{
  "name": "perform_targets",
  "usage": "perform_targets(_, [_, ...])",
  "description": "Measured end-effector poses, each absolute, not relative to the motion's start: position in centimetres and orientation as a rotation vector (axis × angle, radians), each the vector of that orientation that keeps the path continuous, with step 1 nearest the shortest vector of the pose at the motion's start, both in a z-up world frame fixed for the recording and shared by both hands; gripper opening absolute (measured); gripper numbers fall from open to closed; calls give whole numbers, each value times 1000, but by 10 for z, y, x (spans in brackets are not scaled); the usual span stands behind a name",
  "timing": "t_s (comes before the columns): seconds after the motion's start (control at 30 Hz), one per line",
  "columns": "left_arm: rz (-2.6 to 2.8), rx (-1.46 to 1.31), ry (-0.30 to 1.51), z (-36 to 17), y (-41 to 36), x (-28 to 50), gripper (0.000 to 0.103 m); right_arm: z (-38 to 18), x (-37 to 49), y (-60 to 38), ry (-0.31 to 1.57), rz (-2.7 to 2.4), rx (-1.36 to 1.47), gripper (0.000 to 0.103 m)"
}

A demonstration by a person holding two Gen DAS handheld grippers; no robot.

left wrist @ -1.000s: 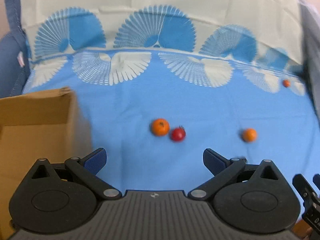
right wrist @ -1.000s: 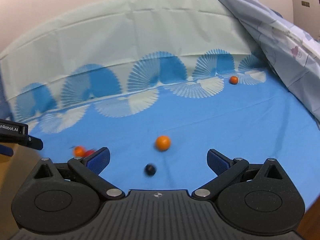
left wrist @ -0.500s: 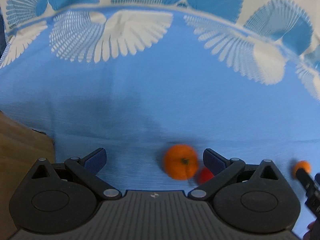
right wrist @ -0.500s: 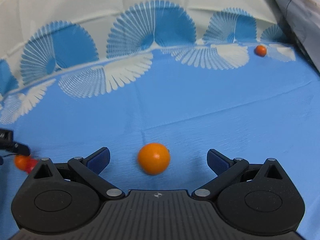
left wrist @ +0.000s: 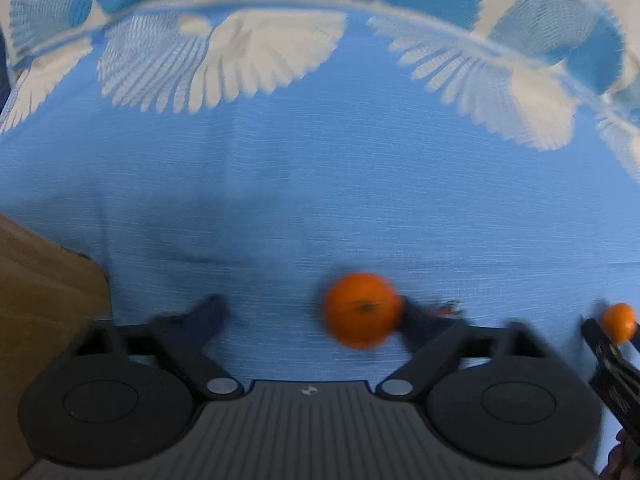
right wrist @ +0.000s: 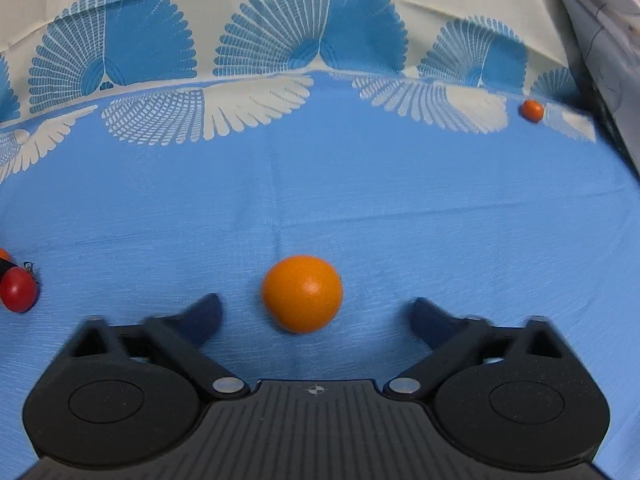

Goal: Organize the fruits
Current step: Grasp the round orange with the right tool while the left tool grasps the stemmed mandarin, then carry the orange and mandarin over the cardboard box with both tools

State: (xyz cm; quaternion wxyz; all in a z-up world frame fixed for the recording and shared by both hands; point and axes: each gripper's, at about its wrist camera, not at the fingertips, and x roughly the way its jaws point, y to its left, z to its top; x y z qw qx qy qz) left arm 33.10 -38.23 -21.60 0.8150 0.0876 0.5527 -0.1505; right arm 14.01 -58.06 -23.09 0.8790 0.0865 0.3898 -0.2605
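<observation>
Tangerine (left wrist: 362,310), stem dimple facing the camera, lies on the blue cloth (left wrist: 320,200) between the spread fingers of the left gripper (left wrist: 316,314), close against the right-hand finger (left wrist: 420,320); whether they touch is lost in blur. Nothing is gripped: the jaws stand wide, with bare cloth between the fruit and the left-hand finger (left wrist: 208,312). A sliver of red fruit (left wrist: 448,309) peeks out just behind the right-hand finger. At the left edge sits the brown corner of a cardboard box (left wrist: 44,280). Far right, a second orange fruit (left wrist: 619,322) shows beside the dark tip of the other tool.

From the right wrist, that orange (right wrist: 303,294) rests on the cloth between the fingers of the right gripper (right wrist: 316,316), nearer the left one but touching neither. These jaws are also wide apart and hold nothing. A red tomato (right wrist: 18,294) with a small stem lies at the left edge, just beside a dark finger tip and a bit of orange behind it. A small orange-red fruit (right wrist: 532,110) lies well apart, far back at the right where the white fan pattern begins. Beyond it the cloth rises in cream with blue fans, and a pale grey sheet (right wrist: 600,32) hangs down at the upper right.
</observation>
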Motion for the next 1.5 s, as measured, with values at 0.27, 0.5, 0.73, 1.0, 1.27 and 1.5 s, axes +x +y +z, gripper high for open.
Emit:
perform_targets(0.27, [-449, 130, 1159, -180, -374, 305, 40, -207, 132, -574, 771, -486, 199, 41])
perform_targets(0.5, [-507, 112, 1079, -117, -347, 250, 40, -144, 94, -540, 654, -427, 207, 41])
perform_targets(0.73, [-521, 135, 1051, -59, -287, 171, 40, -75, 27, -471, 562, -327, 216, 41])
perform_targets(1.0, [-457, 142, 1009, -11, -193, 84, 40, -26, -51, -381, 550, -190, 244, 41])
perform_targets(1.27, [-376, 115, 1009, 3, -111, 18, 40, -15, -92, -285, 611, -11, 214, 41])
perform_targets(1.5, [-312, 76, 953, 15, -55, -29, 40, 1, -113, -231, 583, 106, 164, 41])
